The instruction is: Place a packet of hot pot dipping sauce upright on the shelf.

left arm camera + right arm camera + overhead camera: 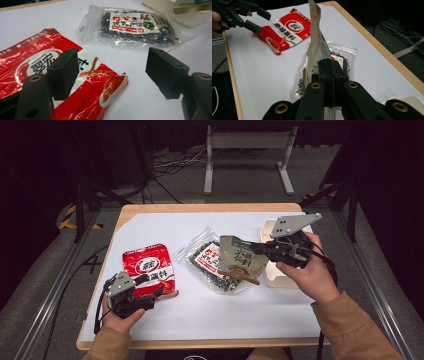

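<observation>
The right tongs [260, 248] pinch the right edge of a grey-green sauce packet [241, 259], holding it up off the surface [210, 310] above the near right part of a clear bag of dark dried bits [212, 262]. In the right gripper view the packet [315, 50] stands edge-on between the pressed-together pads. A cream tray [272, 272] sits just right of the packet, under the right hand. The left tongs [156, 287] stand spread at the near edge of a red packet [148, 267] lying flat at the near left (one pad over it, not pinching). The red packet [37, 70] reads "CHIHONG" above large white Chinese characters; the clear bag [132, 27] carries a white label with red script too small to read.
</observation>
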